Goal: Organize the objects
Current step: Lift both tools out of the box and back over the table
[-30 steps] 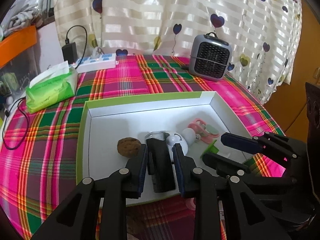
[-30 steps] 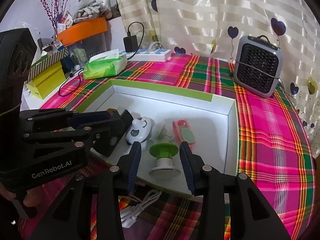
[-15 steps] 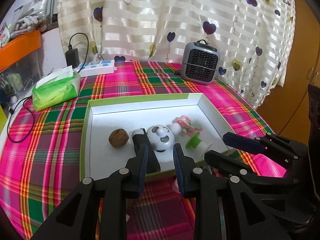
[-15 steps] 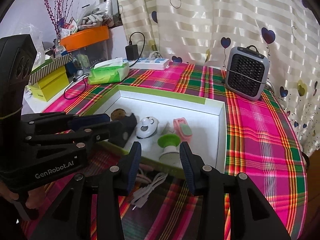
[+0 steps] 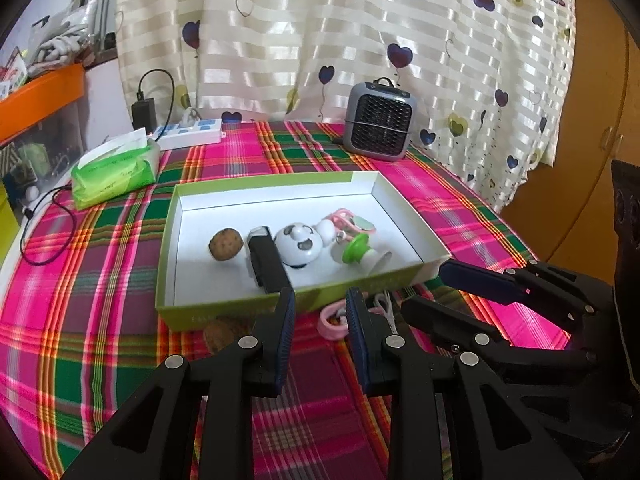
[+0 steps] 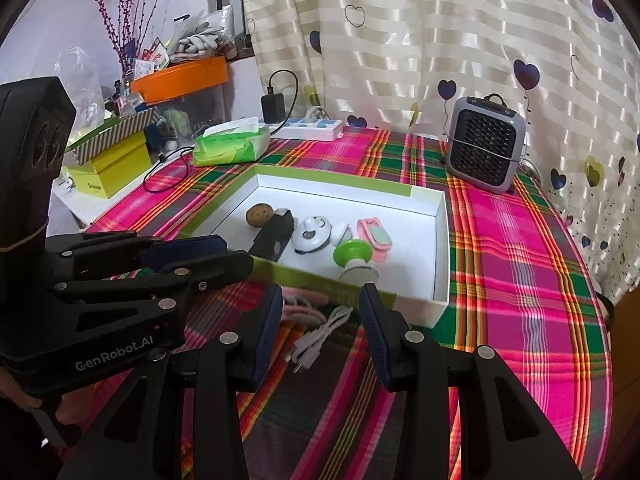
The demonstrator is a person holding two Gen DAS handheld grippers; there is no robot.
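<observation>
Two grippers, side by side above the plaid tablecloth (image 5: pixel 100 280), both on the near side of the tray. Left gripper (image 5: pixel 320 304): jaws partly apart, nothing between them. Right gripper (image 6: pixel 320 300): jaws somewhat wider, likewise empty. On the cloth between the grippers and the tray's near wall: one white cable (image 6: pixel 320 332) in line with the right gripper's gap, one pink ring-shaped item (image 5: pixel 332 320) just beyond the left gripper's tips, one brown round item (image 5: pixel 222 334) to its left. Beyond these, one green-rimmed tray (image 5: pixel 168 248) holding five things in a row: brown ball (image 5: pixel 226 244), black case (image 5: pixel 266 266), white round toy (image 5: pixel 298 242), pink clip (image 5: pixel 348 222), green-topped spool (image 5: pixel 358 252). The tray's near wall stands between jaws and contents. Farther back: one tissue pack (image 5: pixel 114 176), one power strip (image 5: pixel 188 136), one small heater (image 5: pixel 380 126), curtain (image 5: pixel 360 40).
</observation>
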